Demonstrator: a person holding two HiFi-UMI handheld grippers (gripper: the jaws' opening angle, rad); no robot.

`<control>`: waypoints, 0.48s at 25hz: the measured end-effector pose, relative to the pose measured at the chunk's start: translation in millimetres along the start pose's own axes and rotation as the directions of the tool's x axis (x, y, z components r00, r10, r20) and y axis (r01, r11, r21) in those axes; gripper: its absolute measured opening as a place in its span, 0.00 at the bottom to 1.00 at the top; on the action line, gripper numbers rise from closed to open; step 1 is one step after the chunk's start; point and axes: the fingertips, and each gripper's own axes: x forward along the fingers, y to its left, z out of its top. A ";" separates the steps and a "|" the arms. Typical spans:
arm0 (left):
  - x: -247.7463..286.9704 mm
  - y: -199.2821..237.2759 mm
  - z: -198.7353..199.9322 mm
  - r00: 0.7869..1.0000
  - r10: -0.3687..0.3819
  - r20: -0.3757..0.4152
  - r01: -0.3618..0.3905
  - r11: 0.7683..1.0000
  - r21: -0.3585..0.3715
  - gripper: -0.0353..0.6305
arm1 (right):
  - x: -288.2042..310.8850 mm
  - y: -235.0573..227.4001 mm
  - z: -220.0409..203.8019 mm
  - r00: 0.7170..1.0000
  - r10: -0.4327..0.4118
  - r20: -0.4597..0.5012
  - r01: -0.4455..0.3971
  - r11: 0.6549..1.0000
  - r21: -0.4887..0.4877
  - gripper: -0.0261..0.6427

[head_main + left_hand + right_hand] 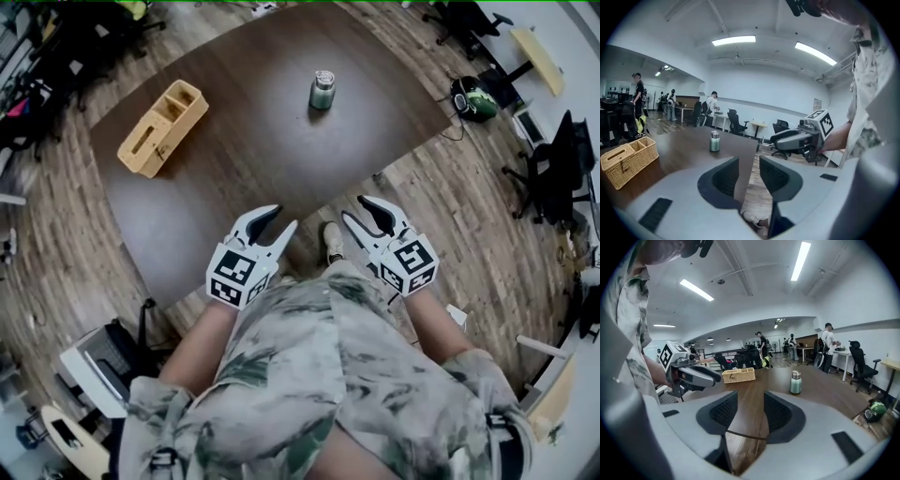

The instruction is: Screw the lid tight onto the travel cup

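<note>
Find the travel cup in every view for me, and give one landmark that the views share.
Head view: the travel cup stands upper centre, on the dark table.
Left gripper view: the cup is left of centre, on the table's far part.
Right gripper view: the cup is right of centre, on the table.
Shared landmark: the wicker basket, left of the cup in all three views.

Leaf-print shirt [375,375], grey left tool [284,216] and right tool [352,207].
</note>
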 end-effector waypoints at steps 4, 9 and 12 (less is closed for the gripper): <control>36.4 9.3 17.3 0.999 0.046 -0.007 -0.046 0.999 -0.015 0.26 | 15.9 -45.9 5.9 0.998 0.060 -0.011 -0.061 0.998 -0.014 0.33; 84.5 18.9 40.1 0.994 0.113 -0.007 -0.113 0.992 -0.047 0.26 | 33.4 -108.0 11.2 0.992 0.124 -0.028 -0.125 0.991 -0.036 0.33; 101.4 27.0 50.3 0.990 0.143 -0.010 -0.143 0.988 -0.064 0.26 | 48.3 -136.0 13.9 0.988 0.150 -0.043 -0.152 0.987 -0.057 0.33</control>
